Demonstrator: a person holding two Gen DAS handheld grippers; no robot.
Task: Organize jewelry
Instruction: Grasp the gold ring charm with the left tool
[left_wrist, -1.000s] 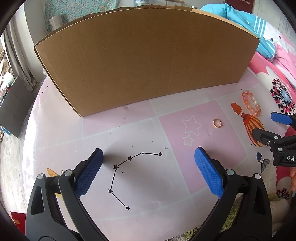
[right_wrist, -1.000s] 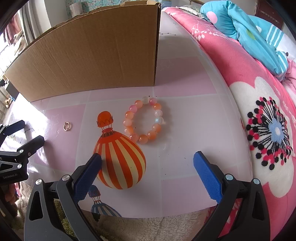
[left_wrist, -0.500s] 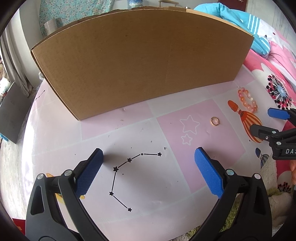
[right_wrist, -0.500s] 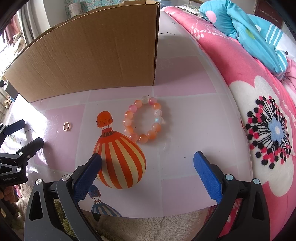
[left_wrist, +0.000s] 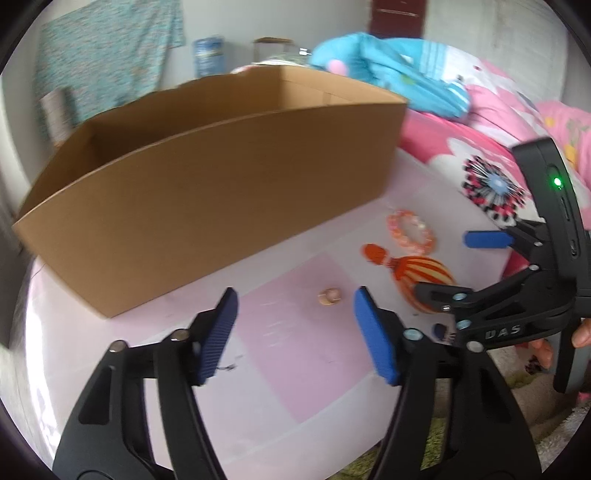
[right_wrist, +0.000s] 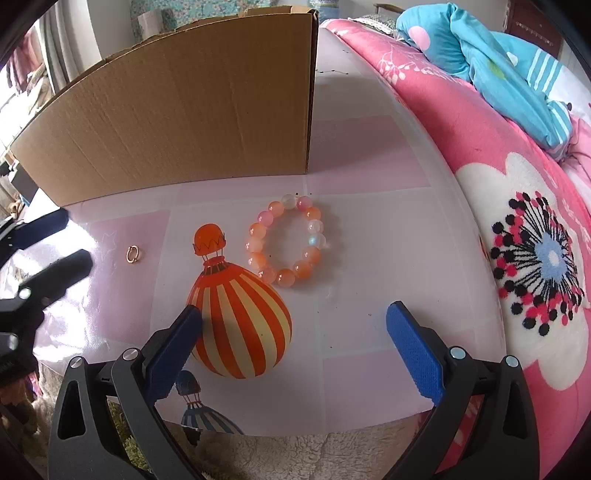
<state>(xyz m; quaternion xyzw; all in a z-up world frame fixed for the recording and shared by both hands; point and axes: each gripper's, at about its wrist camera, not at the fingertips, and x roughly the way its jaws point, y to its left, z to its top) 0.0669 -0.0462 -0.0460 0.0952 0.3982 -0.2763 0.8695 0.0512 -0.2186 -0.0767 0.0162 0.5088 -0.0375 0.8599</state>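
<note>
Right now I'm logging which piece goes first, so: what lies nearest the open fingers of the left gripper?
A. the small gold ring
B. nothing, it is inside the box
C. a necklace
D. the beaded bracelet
A: in the left wrist view the small gold ring lies on the pink square just ahead of the left gripper, while the beaded bracelet sits farther off, near the cardboard box.

Pinks and oranges against plain brown cardboard on a patterned table cover.

A bead bracelet (right_wrist: 288, 242) in orange, pink and milky white lies by a gold-toned ring (right_wrist: 132, 254) on a pale pink-and-white checked mat (right_wrist: 369, 236) printed with an orange-and-cream striped balloon (right_wrist: 240, 325). The box (right_wrist: 177, 110) is plain brown; the bedspread (right_wrist: 517, 229) pink with white flowers; both grippers' pads (right_wrist: 415, 352) blue on black.
</note>
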